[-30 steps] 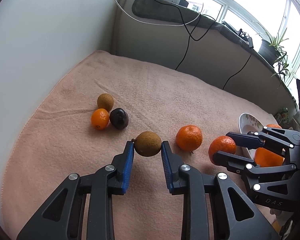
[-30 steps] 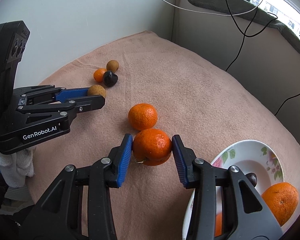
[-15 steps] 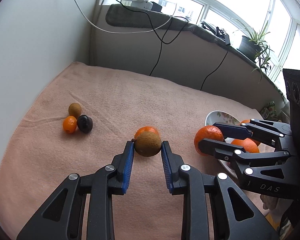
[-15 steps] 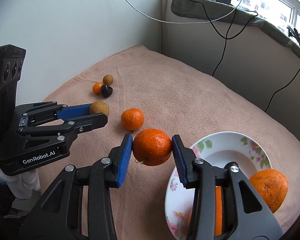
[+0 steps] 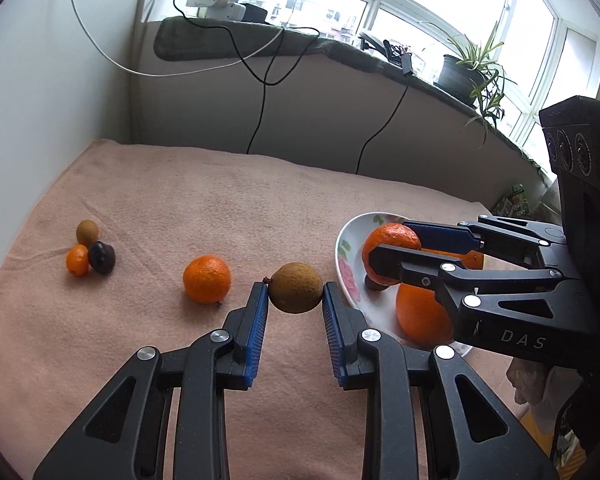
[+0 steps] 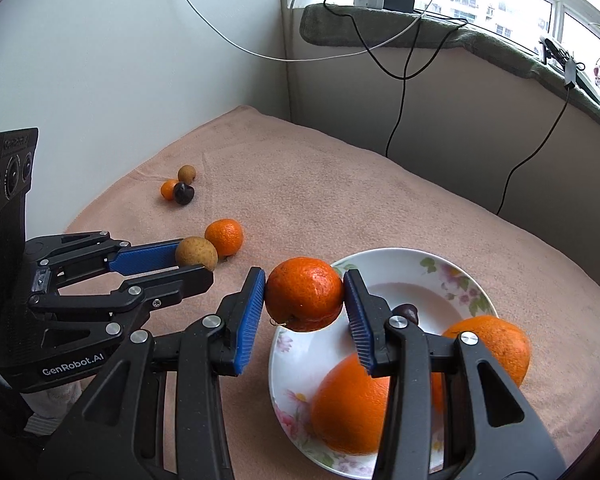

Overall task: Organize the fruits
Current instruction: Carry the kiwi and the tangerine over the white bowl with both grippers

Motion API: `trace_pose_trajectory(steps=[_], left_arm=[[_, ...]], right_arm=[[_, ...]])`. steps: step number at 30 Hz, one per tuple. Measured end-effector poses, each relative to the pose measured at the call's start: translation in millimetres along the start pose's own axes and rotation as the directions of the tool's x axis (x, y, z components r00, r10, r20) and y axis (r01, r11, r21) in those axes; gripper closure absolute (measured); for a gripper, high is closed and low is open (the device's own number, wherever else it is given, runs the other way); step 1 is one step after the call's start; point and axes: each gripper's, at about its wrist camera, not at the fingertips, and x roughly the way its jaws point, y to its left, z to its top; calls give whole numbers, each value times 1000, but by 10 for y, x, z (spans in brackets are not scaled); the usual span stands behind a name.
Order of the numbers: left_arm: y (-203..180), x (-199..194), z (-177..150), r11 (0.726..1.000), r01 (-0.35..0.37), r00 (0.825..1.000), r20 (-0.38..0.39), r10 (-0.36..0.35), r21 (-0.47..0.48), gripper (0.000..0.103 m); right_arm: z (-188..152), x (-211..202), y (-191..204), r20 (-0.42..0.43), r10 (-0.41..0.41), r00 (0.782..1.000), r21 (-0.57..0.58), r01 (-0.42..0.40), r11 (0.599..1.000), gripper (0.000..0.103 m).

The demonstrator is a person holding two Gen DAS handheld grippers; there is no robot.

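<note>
**Two fruits held near the flowered plate**

Left wrist view: left gripper (image 5: 295, 307) pinching a small round brown fruit (image 5: 295, 287) between blue ribbed pads, clear of the peach-coloured towel (image 5: 220, 200). Ahead and to the right, the white floral-rimmed plate (image 5: 346, 268), with the right gripper (image 5: 384, 246) clamped on a round orange mandarin (image 5: 388, 240) above it. Left on the towel: one loose mandarin (image 5: 207, 279) and, well apart, a cluster of a tiny orange kumquat (image 5: 77, 260), a dark plum-like fruit (image 5: 101, 257) and a second brown fruit (image 5: 87, 232).

Right wrist view: right gripper (image 6: 305, 304) squeezing the mandarin (image 6: 304, 298) at its widest girth, hanging over the plate's near rim (image 6: 276, 360). Two large oranges (image 6: 348, 404) and a small dark fruit (image 6: 406, 312) already in the dish.

Handling, as a judgement: brown fruit light, thin-shelled, likely to crack under hard pressure (gentle pinch across the middle best). Mandarin soft-skinned, slightly yielding, not slippery against ribbed pads; low release advisable, since round fruit rolls and the plate looks breakable.
</note>
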Motion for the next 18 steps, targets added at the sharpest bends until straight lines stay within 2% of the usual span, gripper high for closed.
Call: trace_pose_trajectory(steps=[18], left_arm=[[-430, 197, -14, 996, 61, 997, -45, -59, 64, 77]], right_arm=[[-27, -70, -443, 2, -30, 1000, 91, 30, 995, 61]])
